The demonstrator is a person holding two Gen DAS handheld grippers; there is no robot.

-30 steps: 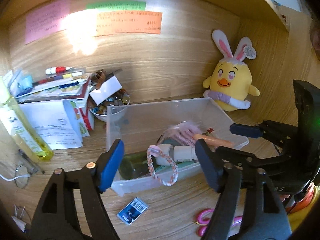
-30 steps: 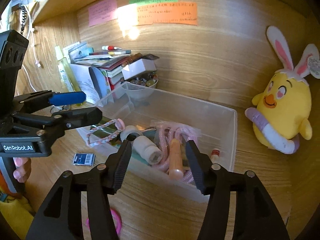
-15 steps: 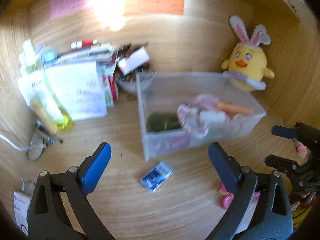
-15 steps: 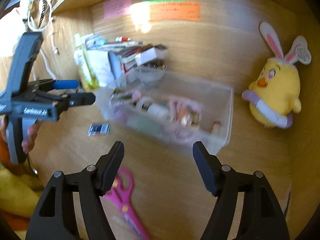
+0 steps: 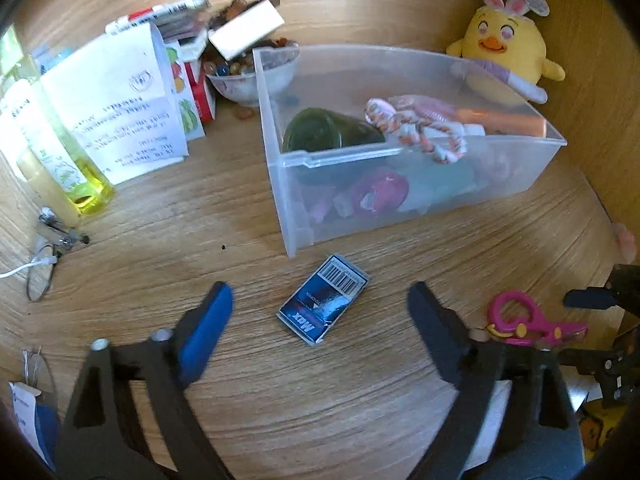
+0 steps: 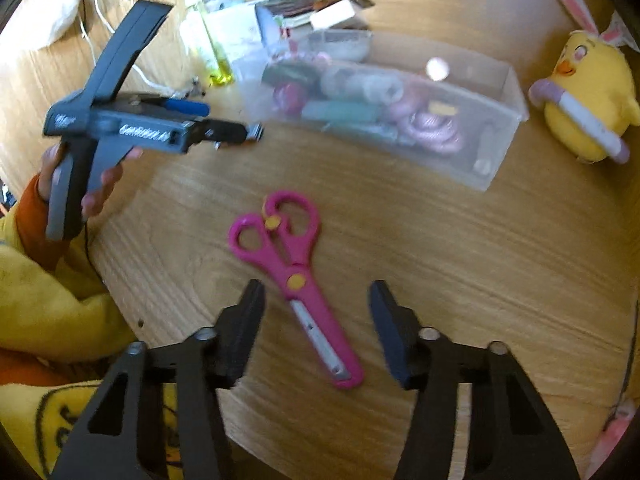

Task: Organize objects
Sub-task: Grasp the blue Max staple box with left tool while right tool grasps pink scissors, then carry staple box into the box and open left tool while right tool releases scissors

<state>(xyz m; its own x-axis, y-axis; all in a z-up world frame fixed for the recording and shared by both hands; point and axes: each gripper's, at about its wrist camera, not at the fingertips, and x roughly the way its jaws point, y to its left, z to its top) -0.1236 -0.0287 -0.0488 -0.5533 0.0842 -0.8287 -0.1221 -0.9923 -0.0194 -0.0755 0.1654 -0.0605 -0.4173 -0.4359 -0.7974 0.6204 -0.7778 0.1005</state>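
A clear plastic bin (image 5: 400, 196) on the wooden desk holds a green bottle (image 5: 328, 132), a braided bracelet, a pink cord and other small items; it also shows in the right wrist view (image 6: 496, 160). A small blue box (image 5: 322, 304) lies on the desk in front of the bin, between my left gripper's (image 5: 320, 316) open jaws and just ahead of them. Pink scissors (image 6: 292, 268) lie closed on the desk, their blade end between my right gripper's (image 6: 316, 304) open jaws; they also show in the left wrist view (image 5: 524, 320). Both grippers are empty.
A yellow bunny plush (image 5: 508, 44) sits right of the bin. Papers and boxes (image 5: 120, 104), a bowl of beads (image 5: 236, 76) and a yellow bottle (image 5: 60, 164) stand at the left. Glasses and a cable (image 5: 40, 272) lie at the far left.
Both grippers have pulled back from the bin and tilted down toward the desk. The left now faces the blue box, the right the pink scissors.
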